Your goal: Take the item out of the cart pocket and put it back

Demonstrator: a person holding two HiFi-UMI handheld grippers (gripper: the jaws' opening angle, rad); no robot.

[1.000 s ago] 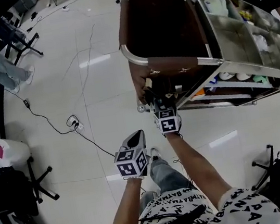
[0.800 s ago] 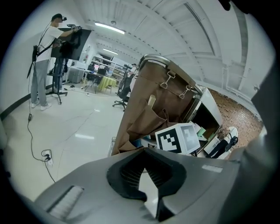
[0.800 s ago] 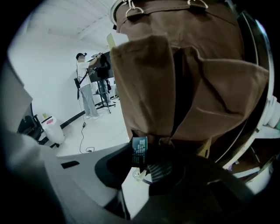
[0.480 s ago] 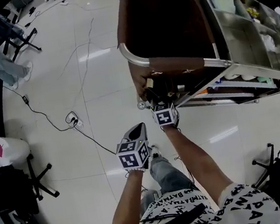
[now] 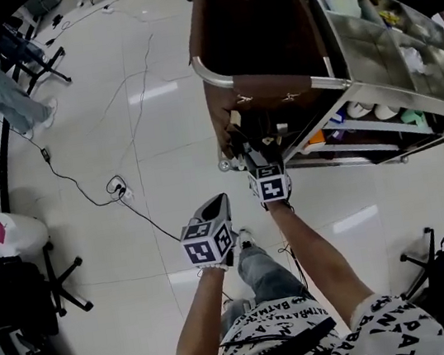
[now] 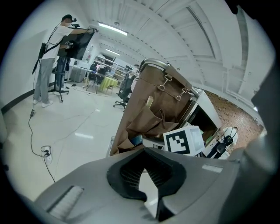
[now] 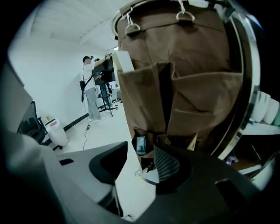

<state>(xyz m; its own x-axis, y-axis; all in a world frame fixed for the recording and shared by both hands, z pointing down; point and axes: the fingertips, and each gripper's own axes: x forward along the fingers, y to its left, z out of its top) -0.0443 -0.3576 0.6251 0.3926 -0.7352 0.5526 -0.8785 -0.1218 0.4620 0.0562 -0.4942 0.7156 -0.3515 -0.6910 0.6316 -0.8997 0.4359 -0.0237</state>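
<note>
At the end of the cart (image 5: pixel 317 82), in the low pocket (image 7: pixel 154 148) of its brown fabric bag (image 7: pixel 192 87), a small dark flat item (image 7: pixel 140 144) sits upright; a pale card (image 7: pixel 124 61) stands in a higher pocket. The right claw (image 7: pixel 136 168) has just been opening: jaws wide, just short of the low pocket, pads pressing nothing. The left claw (image 6: pixel 145 168) hangs well back over the floor, jaws together, empty.

You've got 2 grippers: left gripper (image 5: pixel 219 205) & right gripper (image 5: pixel 244 148), 1 marker cube (image 5: pixel 208 246) on each. 1 cart (image 5: pixel 332 84), 1 brown bag (image 7: pixel 197 87) on it w/ 2 clips (image 7: pixel 130 27) up top. Pockets: 1 small dark item (image 7: pixel 140 144), 1 white card (image 7: pixel 124 61). Bkgd: 1 person (image 7: pixel 91 87), 1 white bin (image 7: pixel 57 133). Floor: 1 socket block (image 5: pixel 115 191).
</note>
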